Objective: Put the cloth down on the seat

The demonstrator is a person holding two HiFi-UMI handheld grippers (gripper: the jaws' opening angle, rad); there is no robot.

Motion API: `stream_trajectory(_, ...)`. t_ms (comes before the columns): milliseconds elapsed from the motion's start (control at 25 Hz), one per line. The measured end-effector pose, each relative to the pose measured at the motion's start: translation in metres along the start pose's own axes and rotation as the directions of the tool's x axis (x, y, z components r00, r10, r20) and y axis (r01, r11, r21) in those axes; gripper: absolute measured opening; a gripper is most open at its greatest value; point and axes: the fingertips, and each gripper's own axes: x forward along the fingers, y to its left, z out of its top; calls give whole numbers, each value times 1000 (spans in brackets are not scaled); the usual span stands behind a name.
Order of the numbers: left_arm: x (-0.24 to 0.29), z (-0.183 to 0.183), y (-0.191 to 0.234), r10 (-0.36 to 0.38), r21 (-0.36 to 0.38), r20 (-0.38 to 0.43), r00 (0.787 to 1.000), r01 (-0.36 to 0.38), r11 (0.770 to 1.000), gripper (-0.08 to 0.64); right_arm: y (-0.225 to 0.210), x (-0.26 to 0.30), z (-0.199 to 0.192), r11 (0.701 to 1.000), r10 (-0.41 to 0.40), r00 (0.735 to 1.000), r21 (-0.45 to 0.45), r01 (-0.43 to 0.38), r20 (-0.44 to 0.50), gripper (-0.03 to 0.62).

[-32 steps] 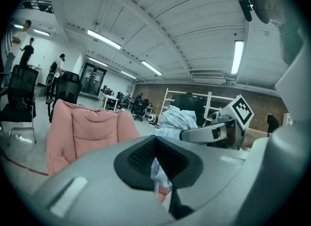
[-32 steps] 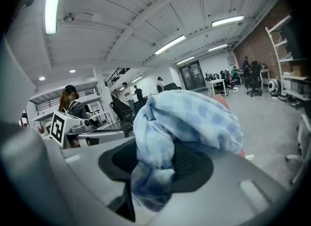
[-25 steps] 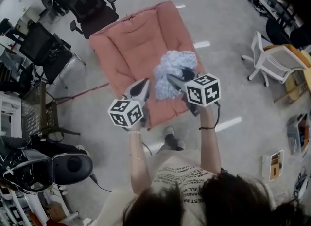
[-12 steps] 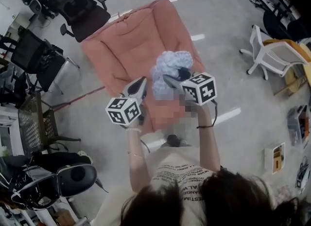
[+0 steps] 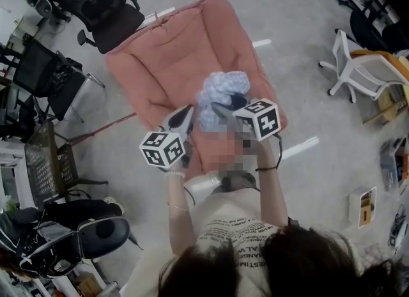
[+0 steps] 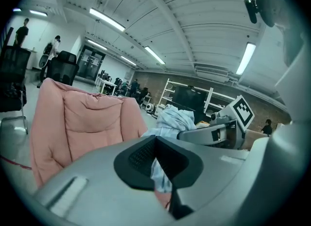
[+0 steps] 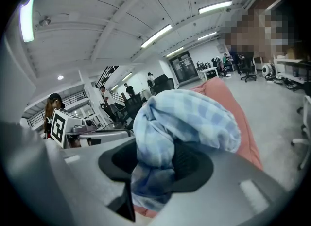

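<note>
A grey floor (image 5: 307,46) fills the room, crossed by short white tape marks (image 5: 300,147) to the right of the person. On it stands the seat (image 5: 160,59), a wide salmon-pink padded lounger with quilted seams, running from the person's feet away to the far side. Black office chairs (image 5: 105,8) crowd the far left, and a white chair (image 5: 358,75) stands well apart at the right beside an orange desk. The person (image 5: 236,232), in a pale printed shirt, stands at the near end of the seat with both forearms stretched out over it.

The right gripper (image 5: 227,103) reaches over the near right part of the seat with its black pads clamped on the cloth (image 5: 220,91), a bunched light-blue checked bundle. The cloth bulges out past the jaws and a tail hangs below them. It sits over the middle-right of the cushion; whether it touches the padding cannot be told.

The left gripper (image 5: 190,107) is just beside the cloth's left edge, its jaws drawn together at the tips, with a sliver of blue fabric showing through the slit behind them
</note>
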Motion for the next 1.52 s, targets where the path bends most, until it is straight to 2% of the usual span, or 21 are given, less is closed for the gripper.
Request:
stream_trajectory(240, 6, -12, 6, 37, -65, -5, 999, -37, 997, -2, -15, 8, -5, 1000, 17, 998, 11, -16, -64, 186)
stream_trajectory(640, 23, -32, 24, 91, -109, -24, 996, -93, 990, -2, -37, 42, -14, 997, 75, 985, -18, -79, -153, 186)
stream_trajectory(1040, 48, -86, 67, 118, -166, -96, 988, -132, 977, -2, -61, 97, -66, 990, 128, 954, -28, -141, -270, 186)
stream_trajectory(1240, 70, -122, 88, 106, -179, -164, 981, -135, 975, -2, -88, 130, -78, 988, 130, 946, -47, -150, -295, 186)
stream_trajectory(1400, 78, -147, 104, 106, -218, -185, 977, -146, 965, -2, -102, 150, -96, 987, 121, 936, -57, -148, -330, 186)
stream_trajectory(1520, 80, -162, 114, 108, -219, -206, 972, -154, 964, -2, -108, 165, -112, 986, 117, 925, -70, -152, -363, 186)
